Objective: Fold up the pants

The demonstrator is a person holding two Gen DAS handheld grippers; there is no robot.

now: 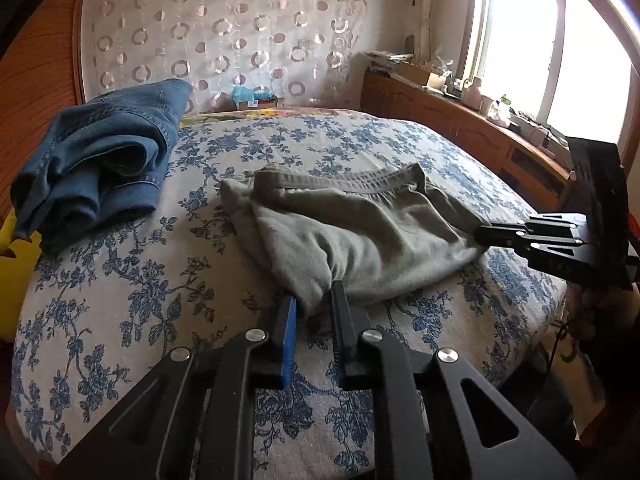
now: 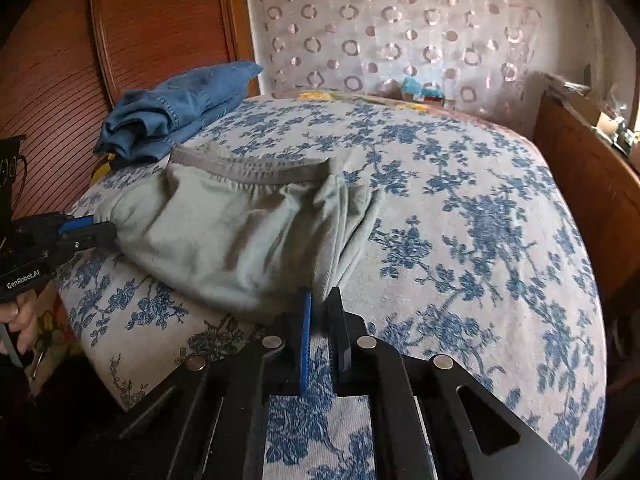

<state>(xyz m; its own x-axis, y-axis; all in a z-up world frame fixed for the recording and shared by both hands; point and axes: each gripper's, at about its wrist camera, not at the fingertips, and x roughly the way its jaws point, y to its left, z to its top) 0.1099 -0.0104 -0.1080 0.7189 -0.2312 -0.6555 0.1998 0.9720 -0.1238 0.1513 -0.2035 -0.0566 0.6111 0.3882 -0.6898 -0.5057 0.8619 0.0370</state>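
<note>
Grey-green pants (image 1: pixel 360 224) lie folded over on the floral bedspread (image 1: pixel 120 280), elastic waistband at the far side. My left gripper (image 1: pixel 314 300) is shut on a bunched near corner of the pants. In the right wrist view the same pants (image 2: pixel 224 236) lie left of centre. My right gripper (image 2: pixel 320 300) is shut on their near right edge. The right gripper also shows in the left wrist view (image 1: pixel 484 234), pinching the pants' right end. The left gripper shows in the right wrist view (image 2: pixel 102 230), pinching the left end.
Folded blue jeans (image 1: pixel 100 164) lie at the bed's far left, also in the right wrist view (image 2: pixel 176 112). A wooden cabinet (image 1: pixel 460 128) with clutter runs along the right side under a window. A patterned curtain hangs behind the bed.
</note>
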